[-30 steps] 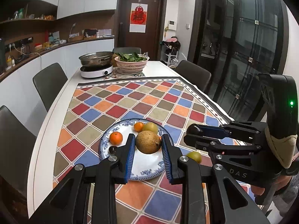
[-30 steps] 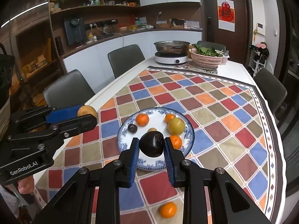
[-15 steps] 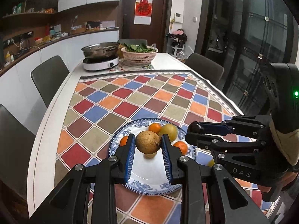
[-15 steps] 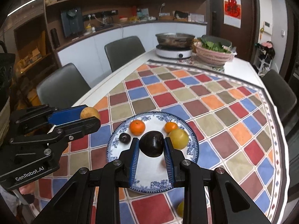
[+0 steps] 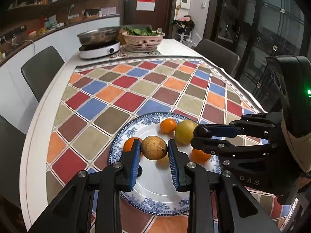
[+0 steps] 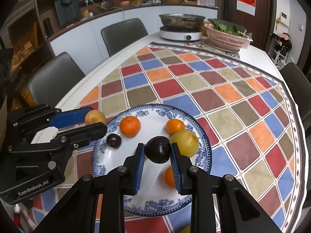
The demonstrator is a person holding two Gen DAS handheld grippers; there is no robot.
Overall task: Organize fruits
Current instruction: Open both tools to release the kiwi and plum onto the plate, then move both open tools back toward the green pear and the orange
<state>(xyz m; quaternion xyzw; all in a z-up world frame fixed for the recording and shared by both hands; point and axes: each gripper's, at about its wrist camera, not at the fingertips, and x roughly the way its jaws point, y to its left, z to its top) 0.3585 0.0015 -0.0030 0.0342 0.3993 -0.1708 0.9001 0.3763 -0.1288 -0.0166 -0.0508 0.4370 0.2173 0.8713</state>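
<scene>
Left tool point(image 5: 154, 151) body reads "GenRobot.AI", right tool point(image 6: 157, 150) "DAS" (each label only in the other's view). Left clamps a round, rough tan fruit point(image 5: 154, 150), right a smooth dark plum point(image 6: 157, 149), both above the glossy blue-patterned plate point(image 6: 101, 155). A small dark fruit point(image 6: 114, 140) on the plate shows only in the right view.

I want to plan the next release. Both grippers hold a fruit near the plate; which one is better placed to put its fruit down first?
Probably the right gripper: its dark fruit sits over bare plate. The left gripper's brown fruit appears nearer the rim.
</scene>
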